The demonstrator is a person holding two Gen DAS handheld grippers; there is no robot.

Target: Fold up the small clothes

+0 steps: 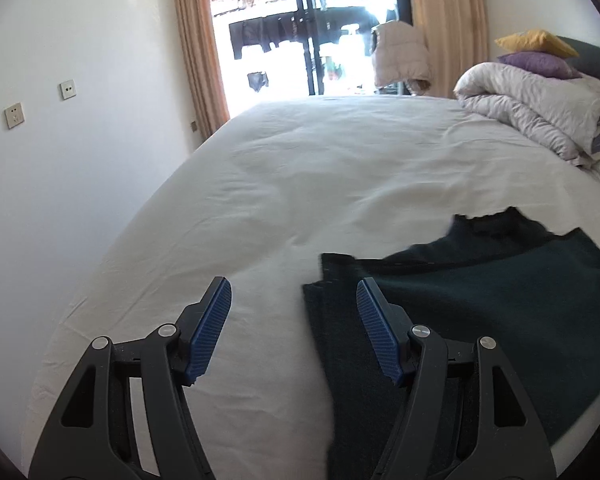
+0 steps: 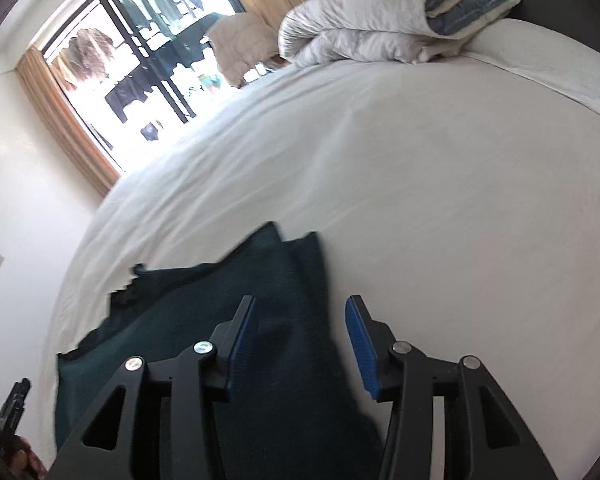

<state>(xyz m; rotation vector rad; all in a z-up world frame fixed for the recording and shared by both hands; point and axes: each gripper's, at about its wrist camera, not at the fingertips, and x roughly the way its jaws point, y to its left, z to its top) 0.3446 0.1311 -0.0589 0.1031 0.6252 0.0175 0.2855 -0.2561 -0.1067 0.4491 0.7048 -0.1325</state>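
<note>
Since both left tongs (image 1: 294, 300) and right tongs (image 2: 300, 320) gape wide and empty, the dark green garment (image 1: 480, 300) beneath, soft and limp, looks best pinched at its edges.

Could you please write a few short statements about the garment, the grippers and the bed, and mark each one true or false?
1. Both grippers are open. True: the left gripper and the right gripper each show a wide gap between the jaws.
2. The dark green garment lies on the white bed sheet. True.
3. The right gripper is clamped on the garment. False: its jaws stand apart, gripping nothing.
4. A folded duvet sits at the far end of the bed. True.
5. The pillows on the duvet are red. False: one is the yellow pillow, one the purple pillow.
</note>
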